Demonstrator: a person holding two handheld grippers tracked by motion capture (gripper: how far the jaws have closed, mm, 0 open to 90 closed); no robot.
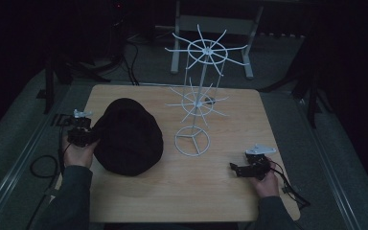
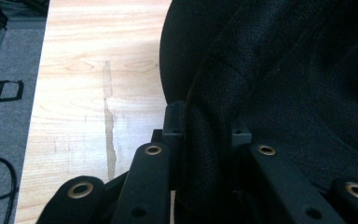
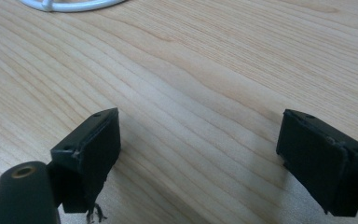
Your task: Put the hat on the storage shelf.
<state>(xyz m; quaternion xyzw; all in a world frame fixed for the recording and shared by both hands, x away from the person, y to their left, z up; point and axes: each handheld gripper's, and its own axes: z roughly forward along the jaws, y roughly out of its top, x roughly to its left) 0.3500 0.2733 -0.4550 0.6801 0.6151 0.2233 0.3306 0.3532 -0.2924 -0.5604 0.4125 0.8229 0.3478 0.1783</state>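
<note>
A black hat (image 1: 128,136) lies on the left half of the wooden desk (image 1: 211,191), a soft, round, dark cloth shape with a folded edge; in the dim high view its finer detail is hard to make out. The left tool (image 1: 87,136) sits at the hat's left edge, clenched on a fold of the cloth (image 2: 205,154), which is pinched between its 2 black jaws. The right tool (image 1: 237,168) rests near the desk's near right corner, well apart from the hat, its jaws spread wide with bare wood between them. A white wire rack (image 1: 199,96) stands right of the hat, toward the far side.
</note>
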